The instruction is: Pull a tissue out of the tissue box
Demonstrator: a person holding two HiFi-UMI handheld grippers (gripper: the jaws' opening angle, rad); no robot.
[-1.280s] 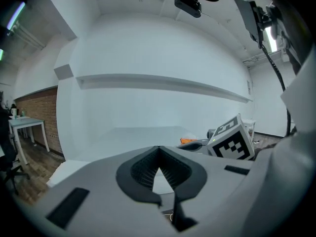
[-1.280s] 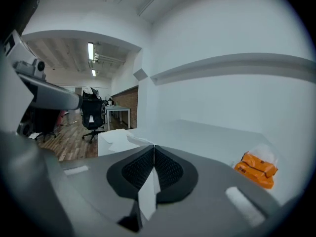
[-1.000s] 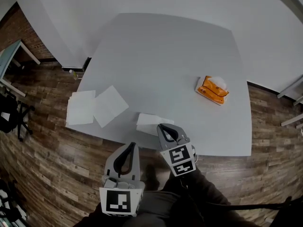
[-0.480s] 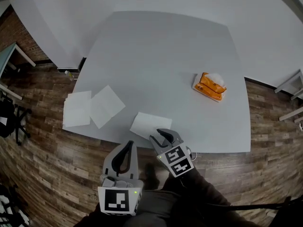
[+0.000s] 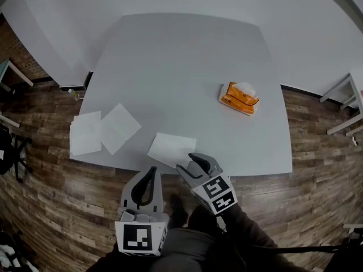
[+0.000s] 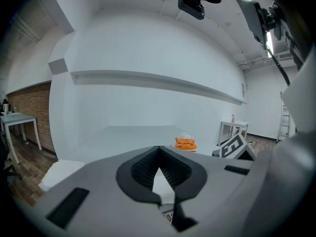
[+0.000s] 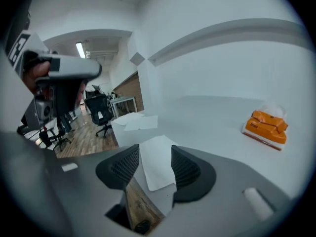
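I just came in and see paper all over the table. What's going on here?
A person holds a gripper in each hand at the near edge of a white table. The right gripper has just been opening its jaws, and a tissue lies flat before it, ungripped. The left gripper is shut and empty. Two more tissues lie at the left edge. The orange tissue pack sits far right.

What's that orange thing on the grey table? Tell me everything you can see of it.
It is a soft orange tissue pack, flat and roughly rectangular, in what looks like a plastic wrapper with a white lower edge. A crumpled white tissue sticks up from its top opening. The pack lies flat on the table, near the right edge and turned at an angle to it. Only the table touches it. Any print is too small to read.
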